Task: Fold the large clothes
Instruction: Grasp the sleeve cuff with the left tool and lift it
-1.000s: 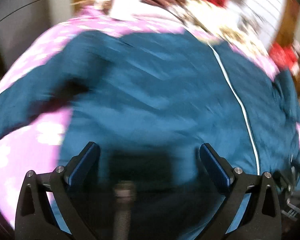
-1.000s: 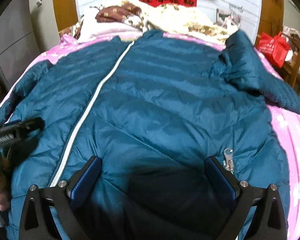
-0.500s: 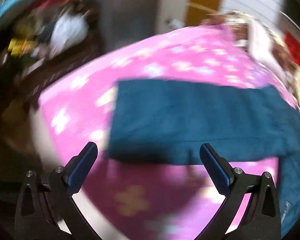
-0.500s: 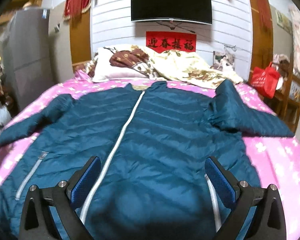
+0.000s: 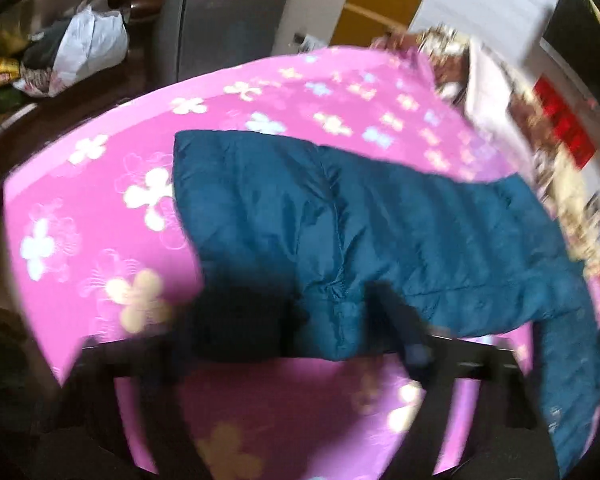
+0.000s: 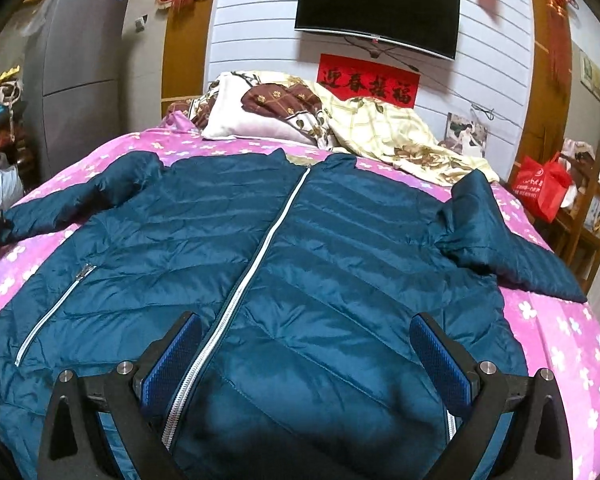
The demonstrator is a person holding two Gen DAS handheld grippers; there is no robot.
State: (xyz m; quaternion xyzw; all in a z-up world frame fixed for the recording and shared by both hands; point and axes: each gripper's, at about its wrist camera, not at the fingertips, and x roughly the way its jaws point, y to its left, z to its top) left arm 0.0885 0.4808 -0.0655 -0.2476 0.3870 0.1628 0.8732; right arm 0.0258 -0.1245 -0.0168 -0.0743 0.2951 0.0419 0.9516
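A teal puffer jacket point(image 6: 300, 264) with a white front zipper lies spread front-up on a pink flowered bed point(image 6: 560, 320). Its left sleeve point(image 5: 340, 220) stretches across the pink cover in the left wrist view. My left gripper point(image 5: 300, 320) is at the sleeve's lower edge; its fingers are blurred, closing in on the fabric, and I cannot tell if they grip. My right gripper point(image 6: 308, 360) is open and empty, low over the jacket's hem near the zipper. The right sleeve point(image 6: 500, 240) lies folded outward at the right.
Pillows and a crumpled quilt point(image 6: 340, 120) lie at the bed head below a wall television point(image 6: 376, 12). A grey cabinet point(image 6: 80, 72) and bags point(image 5: 80, 48) stand left of the bed. A red bag point(image 6: 544, 184) sits on a wooden shelf at the right.
The left gripper swung from over the jacket body to the left sleeve and its fingers have drawn inward around the sleeve edge. The right gripper pulled back and tilted up; it stays open.
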